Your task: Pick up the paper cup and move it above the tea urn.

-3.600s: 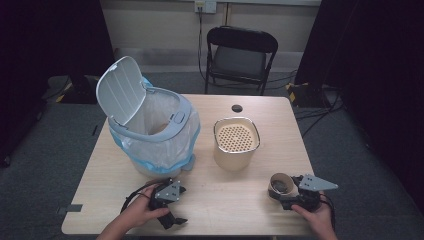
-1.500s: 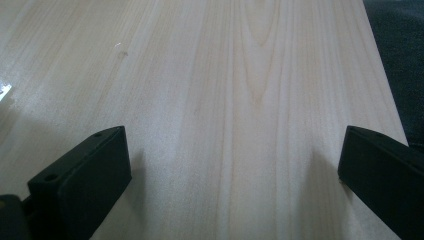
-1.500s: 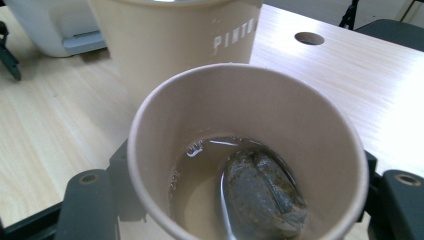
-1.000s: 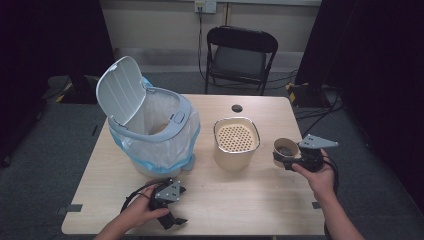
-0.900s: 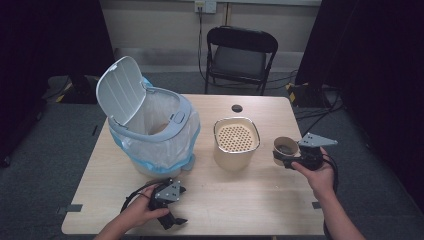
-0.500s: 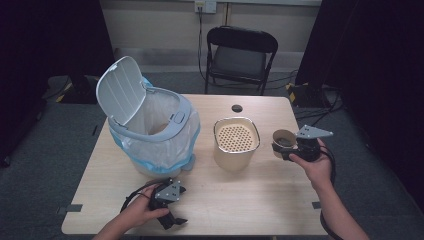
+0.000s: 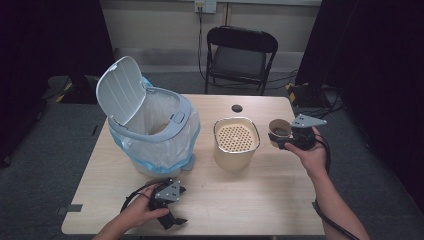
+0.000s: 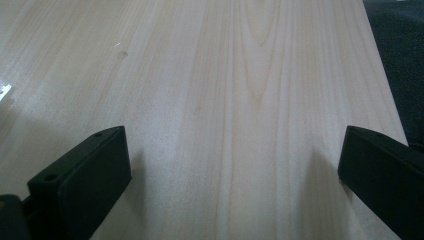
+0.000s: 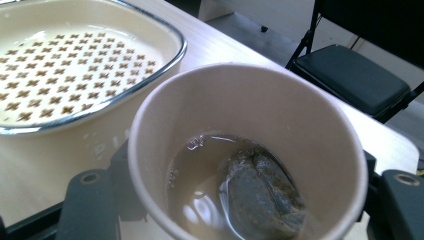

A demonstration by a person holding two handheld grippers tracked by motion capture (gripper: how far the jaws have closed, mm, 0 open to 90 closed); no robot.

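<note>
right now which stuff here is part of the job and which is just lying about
In the job:
- paper cup with tea bag, clamped in the right tongs
- perforated-lid container
- open bin

Lying about:
- small black disc
- folding chair

A studio: black drapes (image 7: 45, 45) around one wooden table (image 7: 260, 200)

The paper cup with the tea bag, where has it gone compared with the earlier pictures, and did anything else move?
The right claw, shut on the paper cup, has carried it from the table's near right corner up and away toward the perforated strainer container, now close beside it. The tea bag lies in the liquid. The left claw stayed open near the table's front edge; the lidded bin is unmoved.
</note>
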